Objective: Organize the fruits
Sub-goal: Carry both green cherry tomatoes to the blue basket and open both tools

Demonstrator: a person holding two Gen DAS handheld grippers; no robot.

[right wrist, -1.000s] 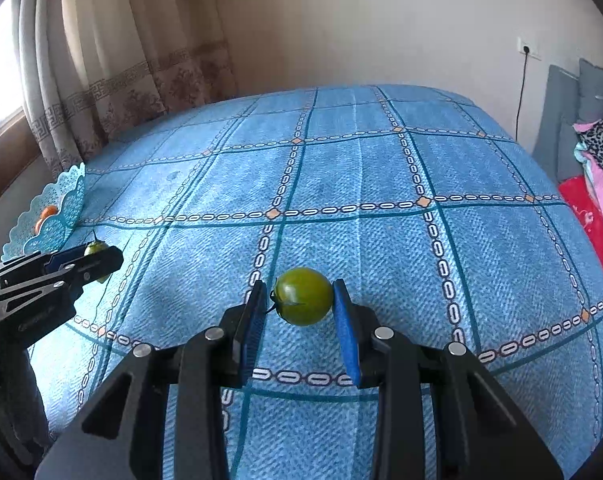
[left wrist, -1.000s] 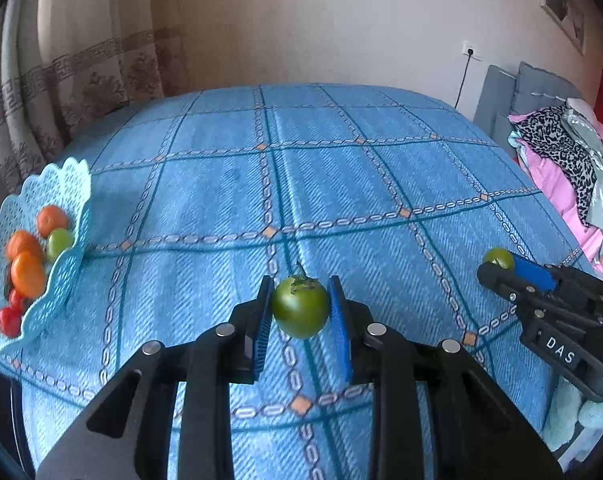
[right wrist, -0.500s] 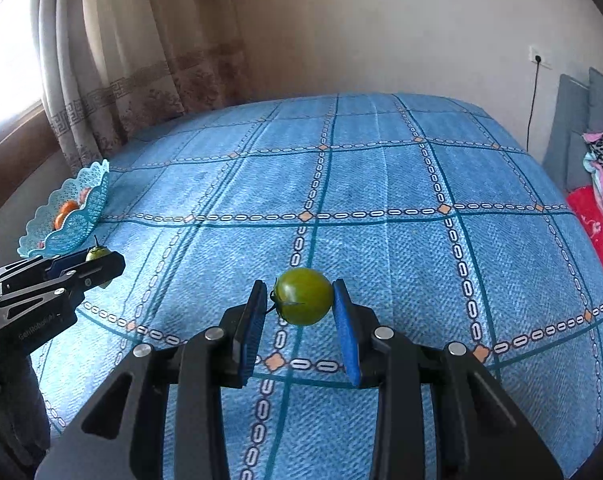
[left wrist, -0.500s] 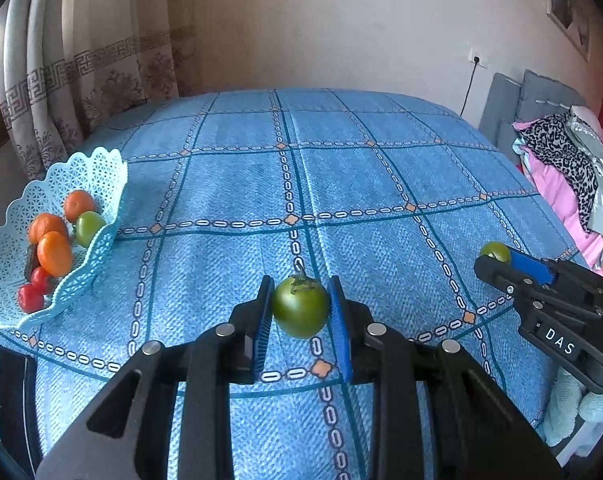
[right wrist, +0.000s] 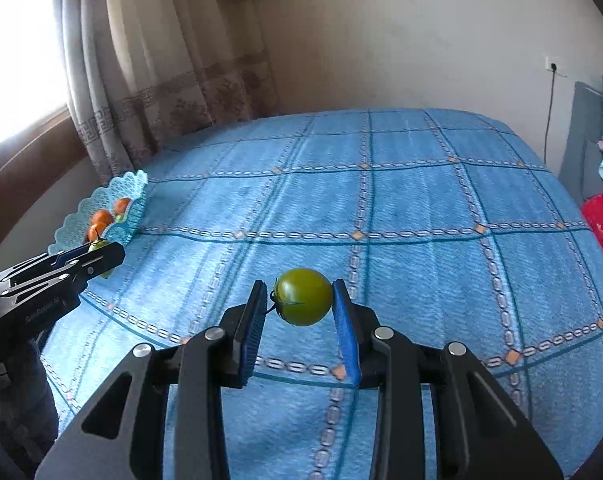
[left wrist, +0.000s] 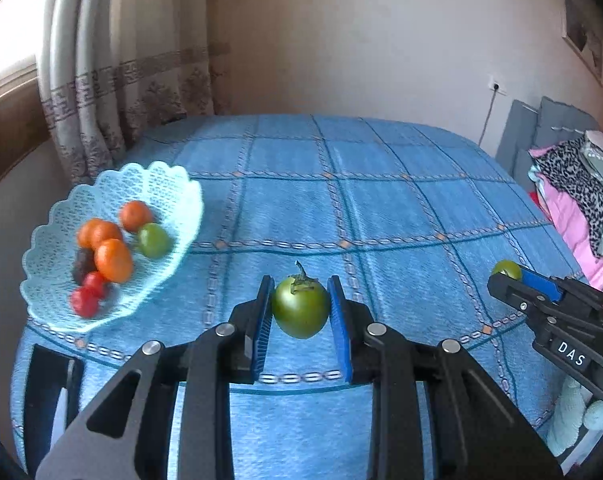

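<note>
My left hand-held gripper is clamped on a green tomato, stem up, held above the blue bedspread. My right hand-held gripper pinches a second green tomato, stem sideways. Off to my left on the bed sits the pale blue basket, holding orange, red and green fruit.
</note>
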